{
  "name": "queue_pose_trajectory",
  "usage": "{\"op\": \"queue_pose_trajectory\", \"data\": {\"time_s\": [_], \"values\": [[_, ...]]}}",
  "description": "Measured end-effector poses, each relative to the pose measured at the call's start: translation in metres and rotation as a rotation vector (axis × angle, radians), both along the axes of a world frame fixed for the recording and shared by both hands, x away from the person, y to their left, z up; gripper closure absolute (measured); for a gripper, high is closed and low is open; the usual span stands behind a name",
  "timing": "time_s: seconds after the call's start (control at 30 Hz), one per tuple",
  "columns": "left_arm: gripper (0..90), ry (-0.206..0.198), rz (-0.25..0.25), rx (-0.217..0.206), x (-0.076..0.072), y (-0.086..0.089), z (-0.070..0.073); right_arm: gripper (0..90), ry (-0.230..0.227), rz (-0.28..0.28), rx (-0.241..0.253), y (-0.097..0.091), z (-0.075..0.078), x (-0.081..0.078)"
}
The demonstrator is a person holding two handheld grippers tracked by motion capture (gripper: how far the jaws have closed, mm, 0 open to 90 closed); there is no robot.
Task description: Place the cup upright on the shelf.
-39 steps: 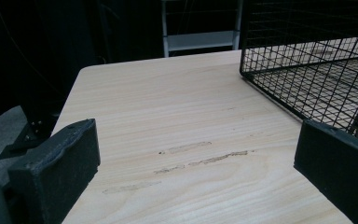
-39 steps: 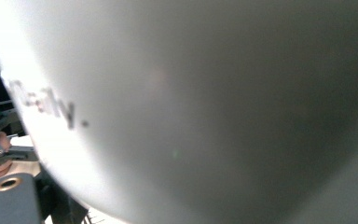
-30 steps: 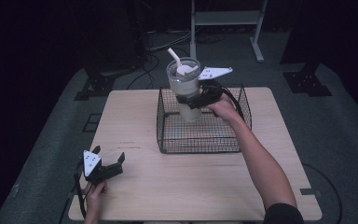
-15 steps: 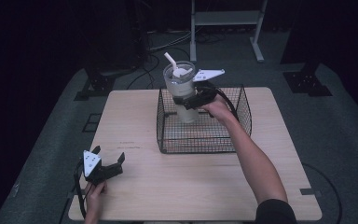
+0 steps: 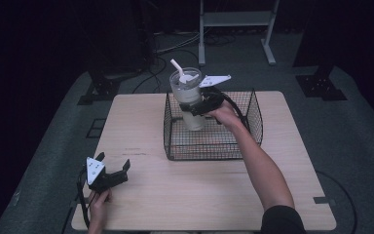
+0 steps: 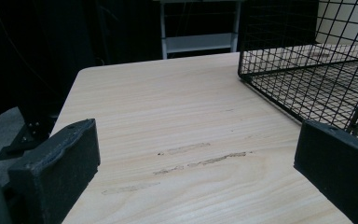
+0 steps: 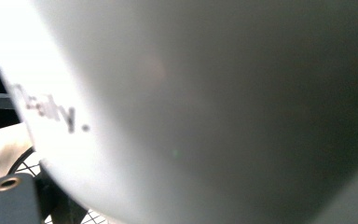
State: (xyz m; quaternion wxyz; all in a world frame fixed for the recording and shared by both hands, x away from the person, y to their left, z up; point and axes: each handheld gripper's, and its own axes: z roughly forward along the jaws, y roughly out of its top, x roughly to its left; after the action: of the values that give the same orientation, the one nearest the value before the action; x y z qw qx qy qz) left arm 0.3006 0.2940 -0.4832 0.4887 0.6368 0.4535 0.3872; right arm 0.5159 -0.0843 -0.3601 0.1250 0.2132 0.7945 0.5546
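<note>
The right gripper, clamped on the straw tumbler, has carried it toward 9 o'clock above the wire basket, while the left gripper rests wide open.

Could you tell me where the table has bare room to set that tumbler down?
Bare wood lies left of the basket out to the table edge, and across the near strip between basket and left tongs. It is crowded inside the basket, where the right tongs hold the tumbler.

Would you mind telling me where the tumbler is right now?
In the high view, the tumbler is held by the right gripper over the left part of the wire basket, at the table's far side.
</note>
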Motion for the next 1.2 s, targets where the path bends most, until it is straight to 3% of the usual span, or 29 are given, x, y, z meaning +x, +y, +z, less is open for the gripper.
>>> {"op": "queue_pose_trajectory", "data": {"time_s": [0.5, 1.1, 1.2], "values": [[0.0, -0.004, -0.005, 0.003, 0.000, 0.000, 0.000, 8.4, 0.017, 0.022, 0.008, 0.000, -0.021, 0.007], [0.0, -0.007, -0.006, -0.001, 0.000, -0.001, 0.000, 8.3, 0.059, 0.005, -0.034, 0.004, -0.046, 0.015], [0.0, -0.006, -0.008, 0.002, 0.000, 0.000, 0.000, 8.3, 0.068, 0.029, -0.046, 0.007, -0.050, 0.015]]}}
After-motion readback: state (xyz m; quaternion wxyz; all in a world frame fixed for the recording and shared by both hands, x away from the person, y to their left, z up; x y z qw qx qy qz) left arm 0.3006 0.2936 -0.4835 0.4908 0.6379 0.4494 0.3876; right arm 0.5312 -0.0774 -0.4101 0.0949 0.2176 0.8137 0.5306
